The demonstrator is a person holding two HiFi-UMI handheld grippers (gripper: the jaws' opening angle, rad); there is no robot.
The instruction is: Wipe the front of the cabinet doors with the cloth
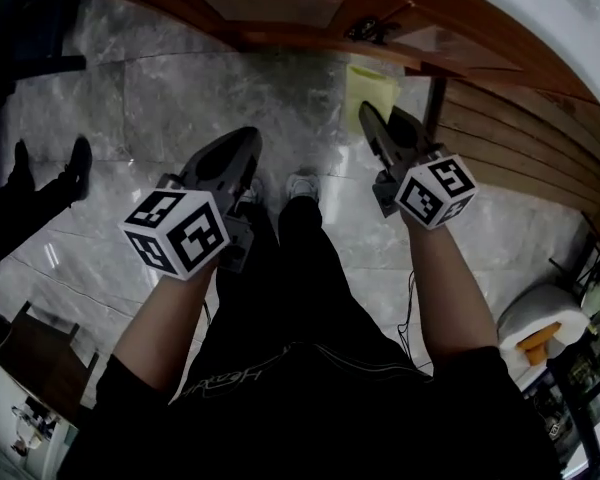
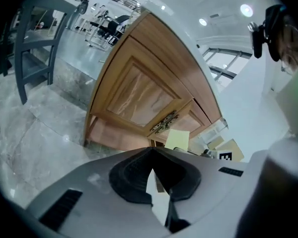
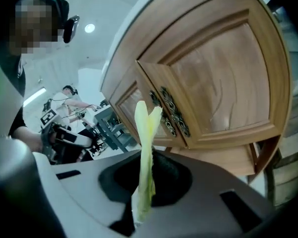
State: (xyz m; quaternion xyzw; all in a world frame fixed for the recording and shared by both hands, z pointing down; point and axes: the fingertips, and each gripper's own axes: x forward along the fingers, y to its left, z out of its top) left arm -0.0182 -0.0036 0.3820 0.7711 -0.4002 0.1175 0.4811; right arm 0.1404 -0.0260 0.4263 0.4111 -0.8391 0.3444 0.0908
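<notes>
The wooden cabinet runs along the top of the head view under a white countertop. Its two panelled doors meet at ornate metal handles. My right gripper is shut on a folded yellow cloth, held just short of the door fronts. In the right gripper view the cloth stands up edge-on from between the jaws of the right gripper, with the handles right behind it. My left gripper hangs lower left, away from the cabinet. The left gripper has its jaws together and holds nothing.
Grey marble floor lies below the cabinet. My own legs and pale shoes are between the grippers. Another person's black shoes stand at the left. A white roll sits at lower right. A grey chair stands left of the cabinet.
</notes>
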